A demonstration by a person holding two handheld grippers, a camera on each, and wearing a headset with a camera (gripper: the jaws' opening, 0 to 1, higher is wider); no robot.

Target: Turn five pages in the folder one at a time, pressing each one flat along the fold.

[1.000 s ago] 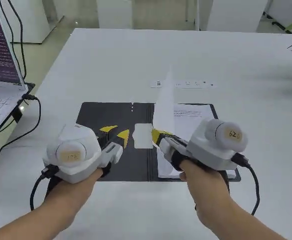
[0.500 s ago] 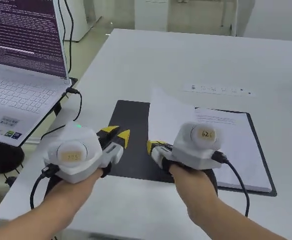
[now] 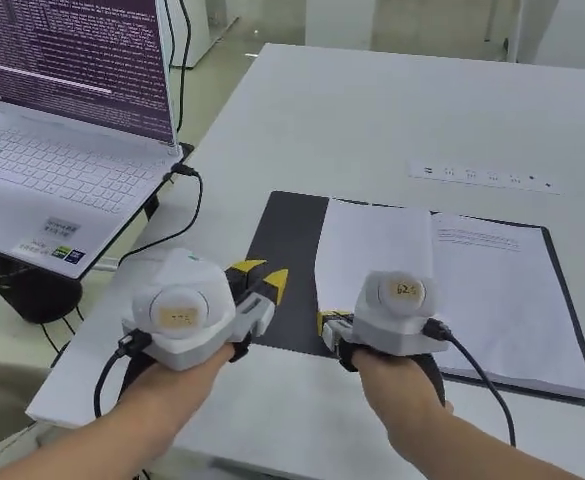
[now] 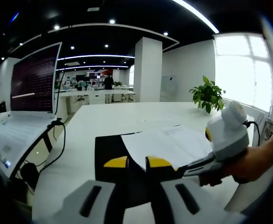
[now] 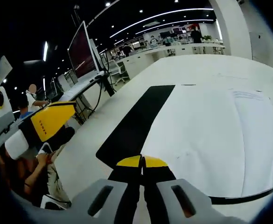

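The black folder (image 3: 290, 245) lies open on the white table. A white page (image 3: 372, 250) is folded over to the left and lies low over the fold, next to the stack of pages (image 3: 512, 290). My right gripper (image 3: 332, 322) is shut on this page's near corner, its yellow tips meeting at the paper's edge (image 5: 142, 161). My left gripper (image 3: 262, 283) hovers over the folder's near left corner, open with nothing between its fingers (image 4: 115, 162). From the left gripper view the page (image 4: 169, 144) spreads across the black cover (image 4: 107, 149).
An open laptop (image 3: 72, 130) with cables stands at the left, off the table's edge. A white power strip (image 3: 482, 178) lies beyond the folder. A potted plant (image 4: 206, 95) stands at the far end. The table's near edge (image 3: 222, 420) is just under my hands.
My right gripper has swung the page from standing upright over to the left and down onto the folder's left half. The left gripper stays where it was; the head view has shifted left.
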